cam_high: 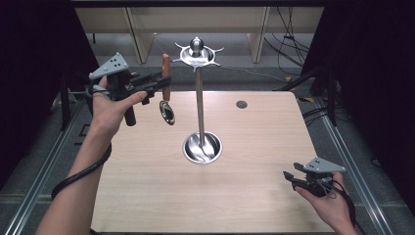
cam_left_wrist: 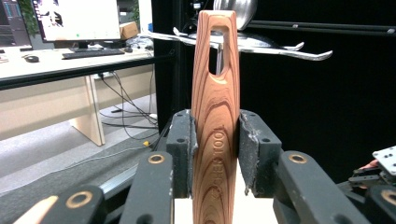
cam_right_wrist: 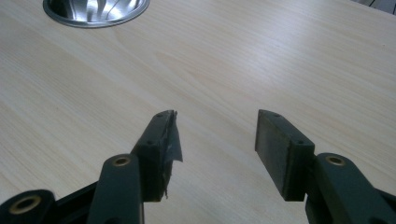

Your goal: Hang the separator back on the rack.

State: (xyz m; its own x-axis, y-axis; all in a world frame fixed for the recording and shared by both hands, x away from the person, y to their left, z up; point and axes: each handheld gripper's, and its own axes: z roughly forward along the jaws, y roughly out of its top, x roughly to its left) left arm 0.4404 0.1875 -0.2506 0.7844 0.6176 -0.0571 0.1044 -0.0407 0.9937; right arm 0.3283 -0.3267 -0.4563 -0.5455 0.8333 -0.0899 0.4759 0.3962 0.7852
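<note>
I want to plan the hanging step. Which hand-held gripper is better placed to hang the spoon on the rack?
Left. The left hand-held gripper already clamps the spoon upright near the rack; the right hand-held gripper is open, low by the table edge.

Pale wood surface (cam_high: 254, 196), small dark round inset near far edge. Grey carpet floor (cam_high: 244, 68), loose cables. Black curtains on both sides. Desk (cam_left_wrist: 70, 63) with lit monitor (cam_left_wrist: 77, 18).

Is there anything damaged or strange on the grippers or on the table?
Yes. In the right gripper view, the pad lining on one finger of the open right gripper is torn and peeling off at its edge. Nothing else stands out: the left gripper holds the wooden-handled spoon upright, near the metal utensil stand.
</note>
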